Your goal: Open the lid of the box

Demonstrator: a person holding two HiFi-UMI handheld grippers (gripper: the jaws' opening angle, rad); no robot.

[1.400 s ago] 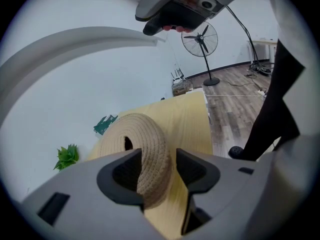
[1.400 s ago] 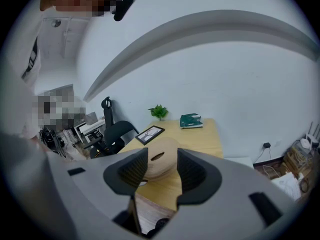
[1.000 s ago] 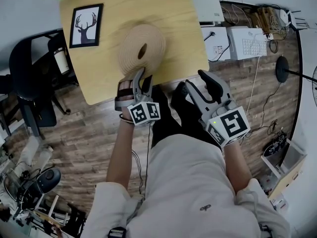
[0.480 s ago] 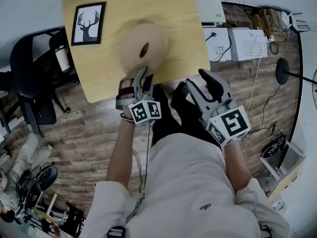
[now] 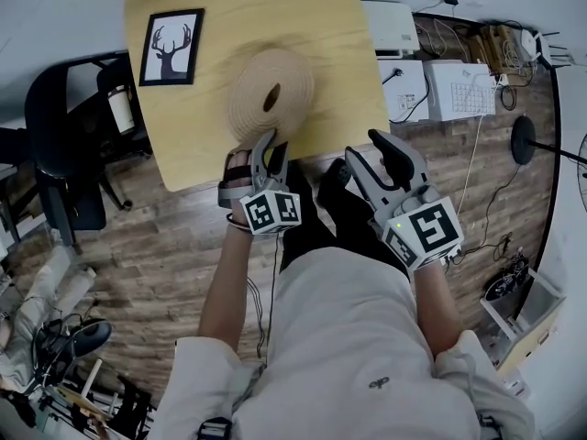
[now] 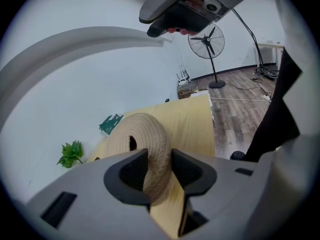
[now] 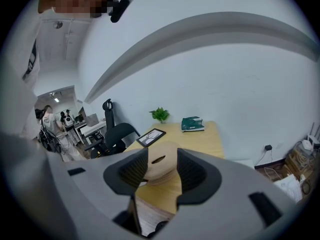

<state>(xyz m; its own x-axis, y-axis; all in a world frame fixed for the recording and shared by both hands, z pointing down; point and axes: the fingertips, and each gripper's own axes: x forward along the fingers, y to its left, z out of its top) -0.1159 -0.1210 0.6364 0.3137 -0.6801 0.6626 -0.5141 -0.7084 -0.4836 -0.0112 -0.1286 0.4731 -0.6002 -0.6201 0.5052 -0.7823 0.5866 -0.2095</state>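
We see the round tan rope box, a hole in its top, near the front edge of the table. Our left tongs have just been closing and pinch its rim. Our right tongs are open and empty.

Office-type workroom. Wood-plank floor; pale wooden tabletop with framed deer print; black swivel chair; pedestal fan; white devices and tangled cables along the wall; further desks beyond.

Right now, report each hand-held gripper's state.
Left hand-held gripper: jaws have just been closing, gripping the rim of the woven lid.
Right hand-held gripper: open, holding nothing.
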